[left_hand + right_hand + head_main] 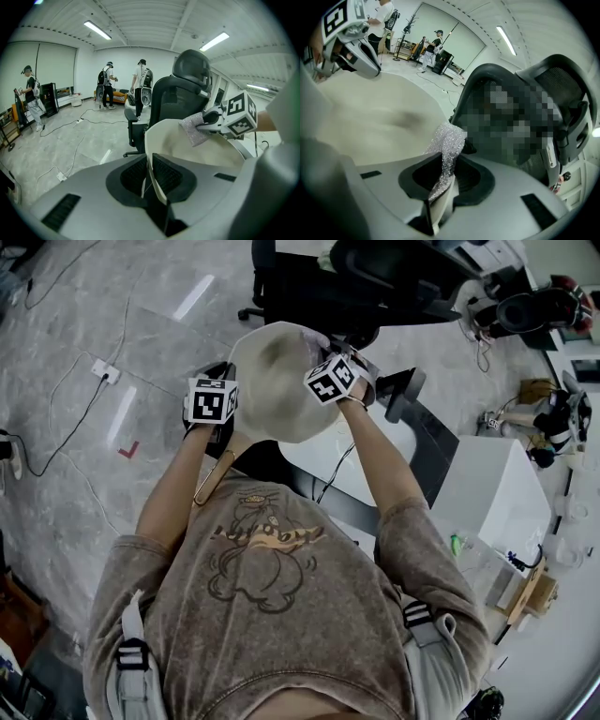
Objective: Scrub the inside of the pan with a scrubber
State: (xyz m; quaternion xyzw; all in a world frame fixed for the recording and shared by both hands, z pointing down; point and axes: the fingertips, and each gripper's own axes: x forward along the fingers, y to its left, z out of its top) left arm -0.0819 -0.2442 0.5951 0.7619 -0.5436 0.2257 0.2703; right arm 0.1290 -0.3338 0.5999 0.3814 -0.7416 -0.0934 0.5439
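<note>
A cream pan (274, 381) is held up in the air in front of the person, its wooden handle (214, 479) pointing down toward the chest. My left gripper (151, 165) is shut on the pan's rim (149, 154), and the pale inside (211, 147) spreads out beyond the jaws. My right gripper (443, 180) is shut on a glittery silver scrubber (447, 152). The scrubber (193, 129) hangs over the far rim and its tip lies against the pan's inside (370, 117). In the head view the left gripper (217, 423) is at the pan's left and the right gripper (349, 367) at its upper right.
A black office chair (375, 277) stands just behind the pan, large in both gripper views (187, 79). A white table (487, 493) with small items lies to the right. Cables (84, 418) run over the grey floor. Several people (108, 79) stand far across the room.
</note>
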